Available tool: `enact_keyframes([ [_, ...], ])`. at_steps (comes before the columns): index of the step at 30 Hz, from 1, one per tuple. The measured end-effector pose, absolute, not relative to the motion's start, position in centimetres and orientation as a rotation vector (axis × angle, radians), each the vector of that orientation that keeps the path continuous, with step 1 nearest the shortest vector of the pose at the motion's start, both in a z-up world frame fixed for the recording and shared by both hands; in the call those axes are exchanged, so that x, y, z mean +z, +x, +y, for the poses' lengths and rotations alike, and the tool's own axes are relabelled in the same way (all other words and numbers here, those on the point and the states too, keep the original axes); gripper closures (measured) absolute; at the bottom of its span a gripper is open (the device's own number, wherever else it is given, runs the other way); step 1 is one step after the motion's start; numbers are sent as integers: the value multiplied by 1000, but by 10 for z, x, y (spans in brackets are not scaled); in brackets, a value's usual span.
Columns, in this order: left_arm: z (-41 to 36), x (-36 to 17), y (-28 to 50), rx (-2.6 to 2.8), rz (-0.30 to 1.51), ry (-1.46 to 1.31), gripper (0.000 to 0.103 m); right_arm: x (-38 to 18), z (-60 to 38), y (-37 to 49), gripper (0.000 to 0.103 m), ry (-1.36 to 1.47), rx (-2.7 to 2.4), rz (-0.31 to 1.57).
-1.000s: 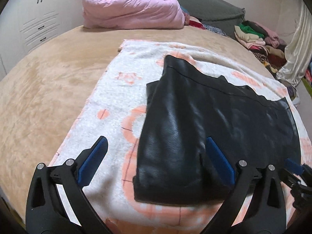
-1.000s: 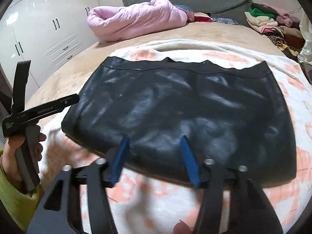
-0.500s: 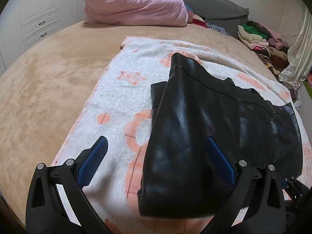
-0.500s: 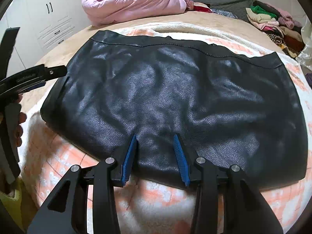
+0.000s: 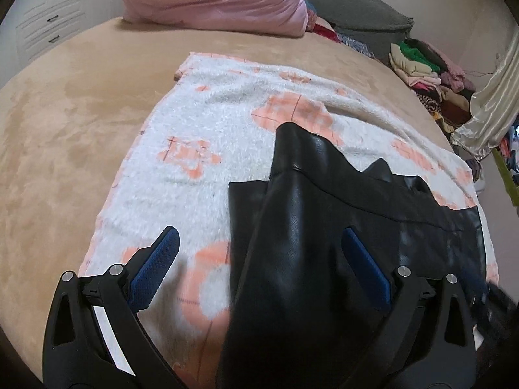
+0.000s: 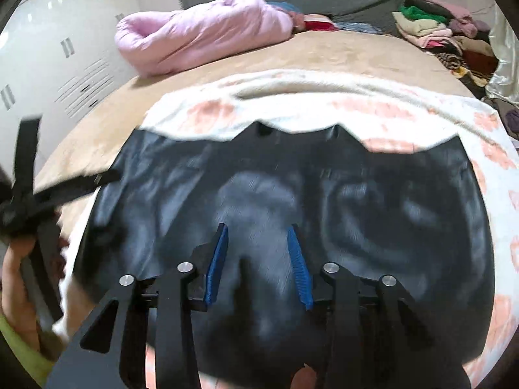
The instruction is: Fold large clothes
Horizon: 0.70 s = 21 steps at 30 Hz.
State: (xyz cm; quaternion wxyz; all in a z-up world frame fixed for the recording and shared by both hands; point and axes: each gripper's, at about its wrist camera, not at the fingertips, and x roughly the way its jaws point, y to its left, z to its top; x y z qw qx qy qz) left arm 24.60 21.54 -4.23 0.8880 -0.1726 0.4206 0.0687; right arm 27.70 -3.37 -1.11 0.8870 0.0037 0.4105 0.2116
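A black leather-like garment (image 5: 308, 243) lies on a white blanket with orange flowers (image 5: 201, 136) on the bed. In the right wrist view the garment (image 6: 373, 201) fills the middle, blurred, its waistband at the far side. My left gripper (image 5: 259, 253) is open wide over the garment's near left edge, which is lifted and close to the camera. My right gripper (image 6: 258, 253) is open over the garment's near middle, with the cloth between and under the blue pads; I cannot tell if it touches. The left gripper (image 6: 35, 201) also shows blurred at the left of the right wrist view.
The bed has a tan cover (image 5: 58, 123). A pink duvet (image 5: 214, 0) and a grey cushion (image 5: 356, 9) lie at the head. A heap of clothes (image 5: 428, 68) sits at the far right. White cupboards (image 6: 48, 48) stand to the left.
Both grippers have moved nearer to the garment's near edge. The garment's left part has risen and bunched closer to the left camera. The right view is now blurred with motion.
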Motion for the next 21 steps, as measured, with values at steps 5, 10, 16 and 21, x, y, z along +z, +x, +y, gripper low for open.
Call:
enact_keyframes([
  [5, 225, -51, 268, 101, 927, -360, 10, -31, -23, 316, 69, -15, 383, 917],
  [10, 231, -61, 284, 26, 972, -403, 10, -68, -23, 334, 69, 16, 378, 1013],
  [16, 236, -76, 292, -22, 1007, -475, 10, -41, -16, 307, 46, -61, 423, 894],
  [21, 239, -74, 293, -41, 1014, -467, 10, -12, 25, 218, 33, -217, 698, 687],
])
